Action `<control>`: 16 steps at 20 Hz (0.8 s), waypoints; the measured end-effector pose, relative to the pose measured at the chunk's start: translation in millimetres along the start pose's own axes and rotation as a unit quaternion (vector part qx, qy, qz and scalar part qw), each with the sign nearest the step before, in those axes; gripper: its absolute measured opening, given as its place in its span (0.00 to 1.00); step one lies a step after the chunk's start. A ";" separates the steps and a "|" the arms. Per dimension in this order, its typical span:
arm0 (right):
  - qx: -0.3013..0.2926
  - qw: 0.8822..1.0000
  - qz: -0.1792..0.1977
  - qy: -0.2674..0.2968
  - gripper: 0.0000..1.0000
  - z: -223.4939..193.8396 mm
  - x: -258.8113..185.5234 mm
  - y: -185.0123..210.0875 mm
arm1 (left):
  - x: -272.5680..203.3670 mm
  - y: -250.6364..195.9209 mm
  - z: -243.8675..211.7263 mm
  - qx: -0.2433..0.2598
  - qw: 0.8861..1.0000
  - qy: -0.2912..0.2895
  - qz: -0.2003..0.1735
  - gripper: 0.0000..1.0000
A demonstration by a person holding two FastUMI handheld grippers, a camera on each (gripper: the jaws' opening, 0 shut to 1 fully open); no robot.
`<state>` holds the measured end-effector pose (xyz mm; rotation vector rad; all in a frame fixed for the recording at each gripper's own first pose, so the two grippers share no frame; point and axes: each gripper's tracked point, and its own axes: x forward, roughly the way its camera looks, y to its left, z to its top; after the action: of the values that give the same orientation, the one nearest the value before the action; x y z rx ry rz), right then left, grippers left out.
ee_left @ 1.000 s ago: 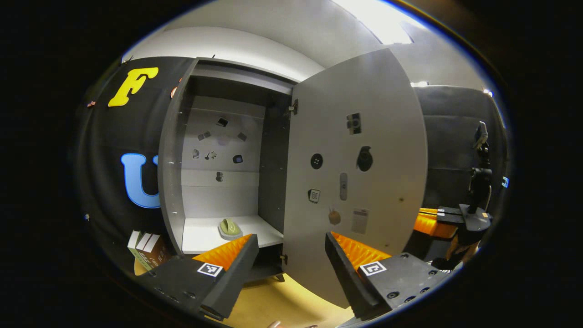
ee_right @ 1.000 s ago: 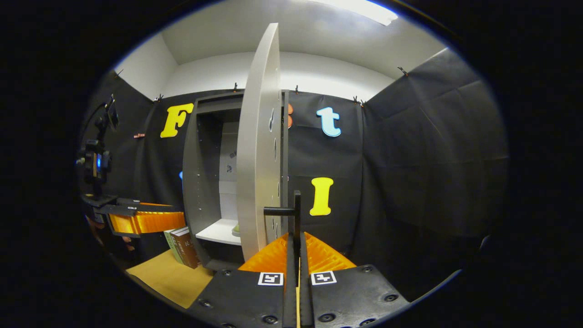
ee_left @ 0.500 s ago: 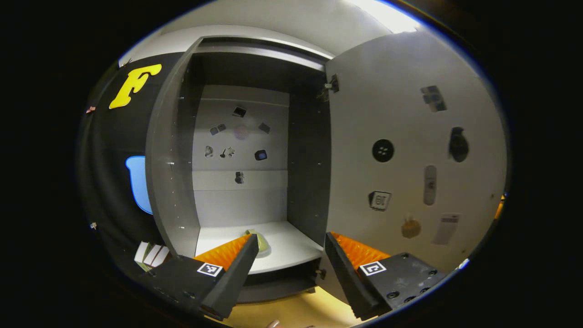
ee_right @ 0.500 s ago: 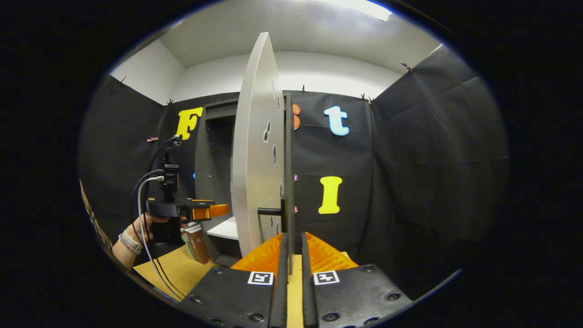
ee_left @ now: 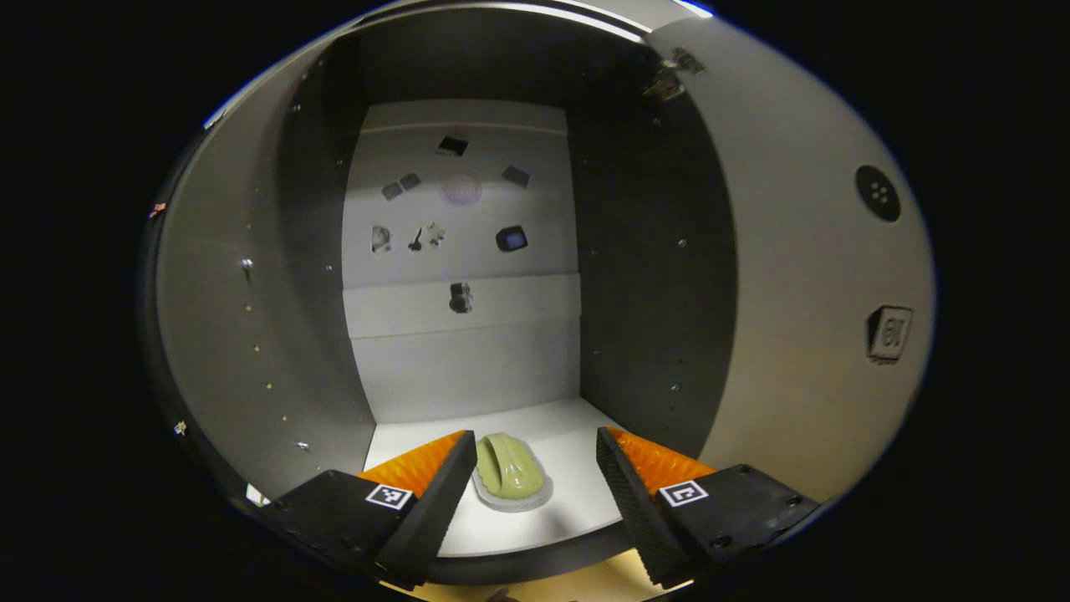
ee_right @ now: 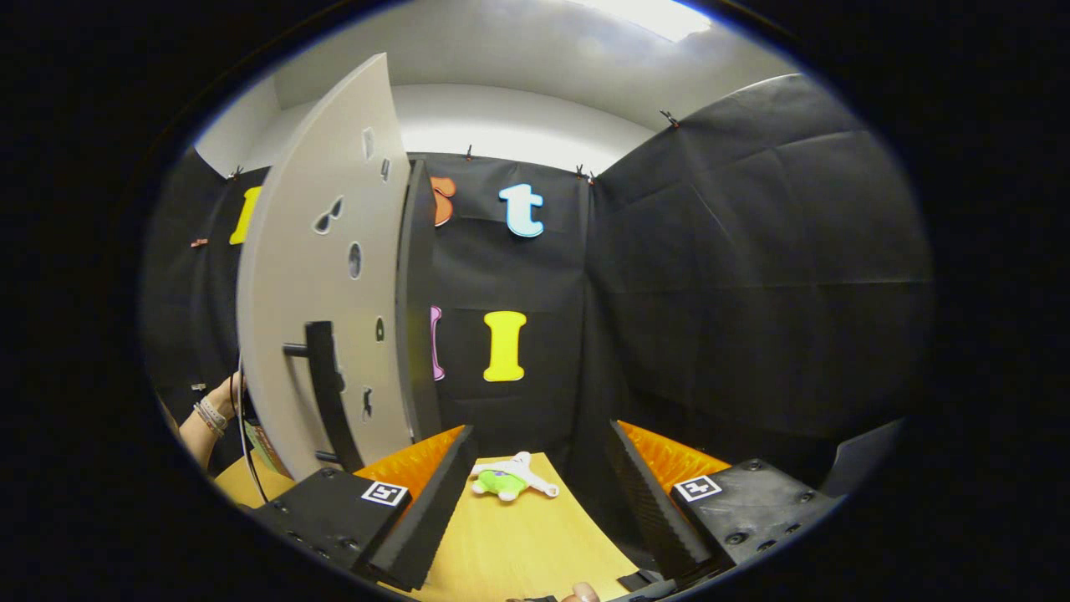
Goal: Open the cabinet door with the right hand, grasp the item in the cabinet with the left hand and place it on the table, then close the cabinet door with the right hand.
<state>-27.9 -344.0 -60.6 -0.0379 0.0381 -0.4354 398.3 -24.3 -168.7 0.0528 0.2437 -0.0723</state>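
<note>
A: Where was the item [ee_left: 510, 470] at that moment?

B: On the shelf [ee_left: 535, 514] of the cabinet [ee_left: 251, 334], near the shelf's front edge. It was a small pale-green lump on a greyish base. Just what it was, I could not tell.

A: And the left gripper [ee_left: 527, 481]?

B: Its fingers were spread wide, reaching over the shelf's front edge. The item lay between them, closer to the left finger, perhaps touching it; I could not say. The right finger stood clear of it.

A: The door [ee_right: 322, 276]?

B: Swung wide open. The right gripper [ee_right: 539, 493] was parted too, holding nothing, off the handle [ee_right: 330, 401], which sat to its left. Beyond its tips, a small green-and-white toy [ee_right: 508, 480] lay on the table [ee_right: 518, 543].

A: So the step in hand was the grasp?

B: I judged so. The door was done; the item was not yet held.

A: How would one do it well?

B: Shift the gripper slightly left so the item sits centred between the fingers, then push a little deeper so the pads meet its sides rather than its near end. It looked low and rounded, so I would go in low, close to the shelf, and press on the base. Squeezing high on the lump might let it slip out.
</note>
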 end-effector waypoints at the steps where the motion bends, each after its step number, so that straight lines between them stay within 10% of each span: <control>1: 0.000 1.000 -0.006 0.004 0.99 -2.8 5.4 -5.9 | 12.2 3.9 -8.5 -0.005 1.000 0.015 0.006 0.91; 16: -0.012 0.999 -0.012 0.048 1.00 -32.2 67.6 -15.0 | 91.3 34.8 -56.4 -0.033 0.994 0.097 0.032 0.61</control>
<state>25.5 -387.1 -94.1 -0.0419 0.1367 -0.4607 475.9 7.9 -244.0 0.0024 0.4390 0.0042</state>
